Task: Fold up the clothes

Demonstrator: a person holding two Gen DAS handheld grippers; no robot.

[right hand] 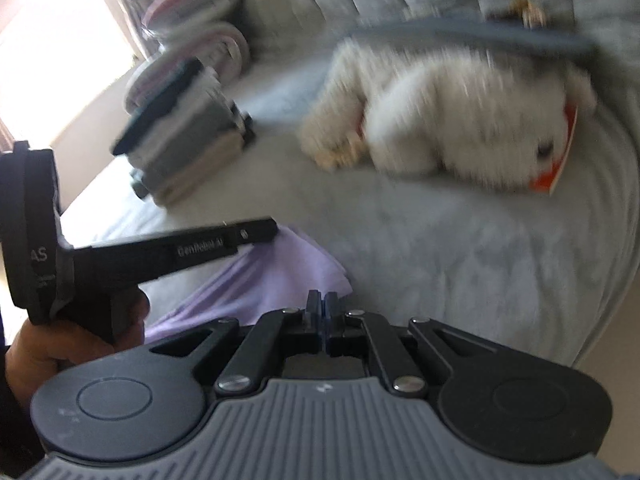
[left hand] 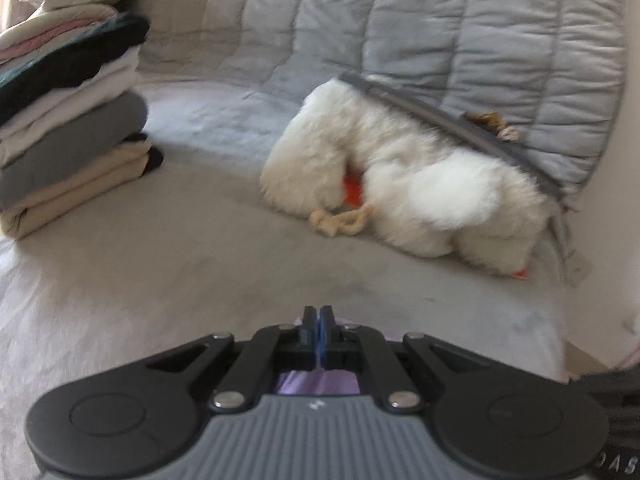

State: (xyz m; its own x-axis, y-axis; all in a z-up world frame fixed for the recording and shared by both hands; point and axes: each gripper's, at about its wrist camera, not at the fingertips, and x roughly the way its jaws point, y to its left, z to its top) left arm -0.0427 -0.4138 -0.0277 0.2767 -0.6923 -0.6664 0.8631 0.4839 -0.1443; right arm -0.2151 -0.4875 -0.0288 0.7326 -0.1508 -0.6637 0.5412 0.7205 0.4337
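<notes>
The lilac cloth (right hand: 256, 276) lies on the near edge of the bed (right hand: 440, 264), directly under both tools, its visible corner pointing away toward the far side. Our left gripper (left hand: 319, 314) has its jaws pressed together on a fold of it, and in the right view it reaches the cloth's left edge. Our right gripper (right hand: 320, 300) is likewise closed at the near right edge, though we cannot tell whether it holds cloth. The folded stack (left hand: 68, 128) waits far left, the white plush (left hand: 400, 168) far right.
</notes>
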